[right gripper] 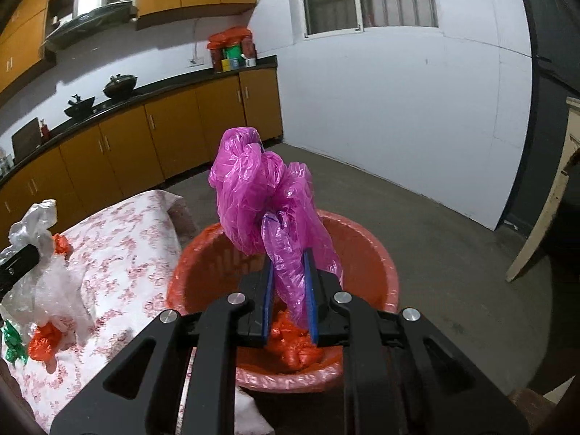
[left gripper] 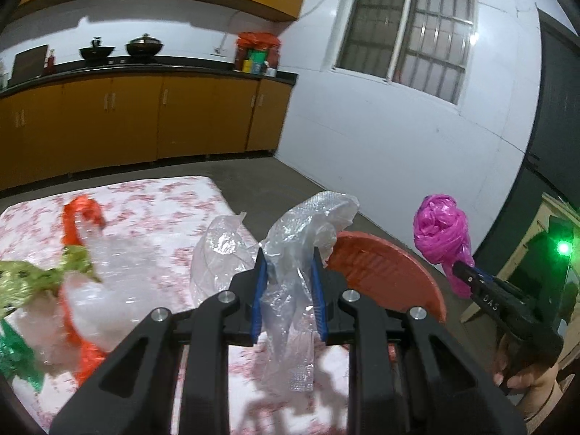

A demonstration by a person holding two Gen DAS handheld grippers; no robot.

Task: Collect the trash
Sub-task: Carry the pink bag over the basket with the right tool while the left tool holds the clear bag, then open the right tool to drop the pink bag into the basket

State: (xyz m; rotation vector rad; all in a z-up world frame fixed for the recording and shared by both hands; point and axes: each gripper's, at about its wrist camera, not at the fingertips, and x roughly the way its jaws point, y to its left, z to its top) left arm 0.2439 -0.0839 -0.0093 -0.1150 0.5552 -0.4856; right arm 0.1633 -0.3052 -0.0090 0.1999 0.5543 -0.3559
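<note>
Beside the table, just off its edge: bin, red-lined, placed for easy dropping. Above the bin: pink bag, pinched in narrowly closed right gripper, likely ready to let go. Over the table: clear bag, clamped in slightly wider left gripper. On the table: orange, green scraps. Writing: "DAS" on right gripper.

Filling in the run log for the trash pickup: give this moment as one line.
left gripper: shut on clear plastic bag | right gripper: shut on pink bag, above red bin
</note>
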